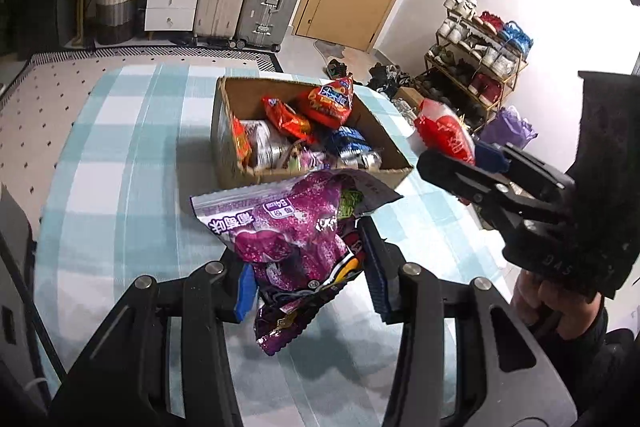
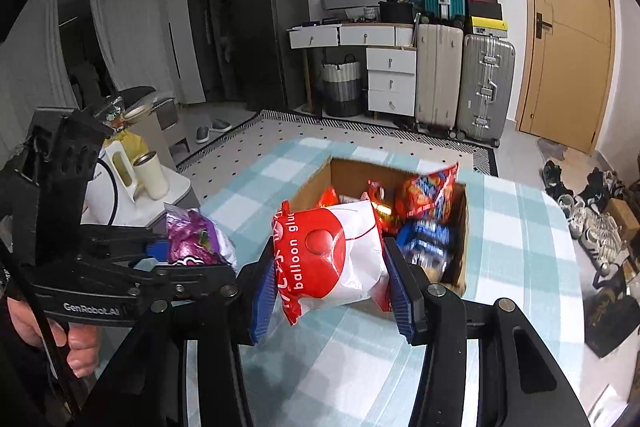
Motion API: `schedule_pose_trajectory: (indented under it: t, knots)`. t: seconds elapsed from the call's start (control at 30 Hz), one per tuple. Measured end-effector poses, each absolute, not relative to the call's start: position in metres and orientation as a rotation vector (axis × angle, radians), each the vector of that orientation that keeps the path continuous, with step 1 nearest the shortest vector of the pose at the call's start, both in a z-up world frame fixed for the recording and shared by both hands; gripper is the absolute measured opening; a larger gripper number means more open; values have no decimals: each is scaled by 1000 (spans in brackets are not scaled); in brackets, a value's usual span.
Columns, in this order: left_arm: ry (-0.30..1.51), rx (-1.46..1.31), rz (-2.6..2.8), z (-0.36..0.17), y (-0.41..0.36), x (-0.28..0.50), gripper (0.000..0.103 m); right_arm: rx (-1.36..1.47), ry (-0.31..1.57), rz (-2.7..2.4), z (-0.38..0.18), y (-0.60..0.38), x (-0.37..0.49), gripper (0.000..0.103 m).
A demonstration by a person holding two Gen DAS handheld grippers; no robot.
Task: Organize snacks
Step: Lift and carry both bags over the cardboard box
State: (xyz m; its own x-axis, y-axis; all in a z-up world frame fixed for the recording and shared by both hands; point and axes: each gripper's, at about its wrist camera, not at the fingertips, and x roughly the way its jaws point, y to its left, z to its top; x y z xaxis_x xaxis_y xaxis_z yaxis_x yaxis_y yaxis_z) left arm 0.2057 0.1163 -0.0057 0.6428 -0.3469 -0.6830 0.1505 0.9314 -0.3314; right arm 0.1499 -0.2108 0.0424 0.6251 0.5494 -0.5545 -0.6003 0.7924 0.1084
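Snacks are being gathered over a checked tabletop (image 1: 120,155): the left hand-held gripper (image 1: 308,267) is pinching a purple packet (image 1: 292,227) aloft, while the right hand-held gripper (image 2: 332,283) is clamping a red-and-white bag (image 2: 332,255) reading "balloon glue". Both are hanging just short of the cardboard box (image 1: 236,179), already crowded with packets, toward the tabletop's far edge. Next, likely, each must be carried over the box's rim and released. "GenRobot.AI" is showing on the left tool.

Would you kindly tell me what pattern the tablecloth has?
The tablecloth is a pale blue and white check, clearest in the right wrist view.
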Motion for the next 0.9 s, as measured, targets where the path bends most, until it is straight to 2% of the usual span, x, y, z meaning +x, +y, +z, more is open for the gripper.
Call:
schedule_pose_trajectory:
  t: [0.53, 0.9]
  knots:
    - [842, -197, -302, 21, 107, 304, 42, -52, 592, 671, 57, -205, 224, 49]
    - [865, -189, -309, 5, 107, 366, 42, -24, 622, 666, 41, -203, 269, 49]
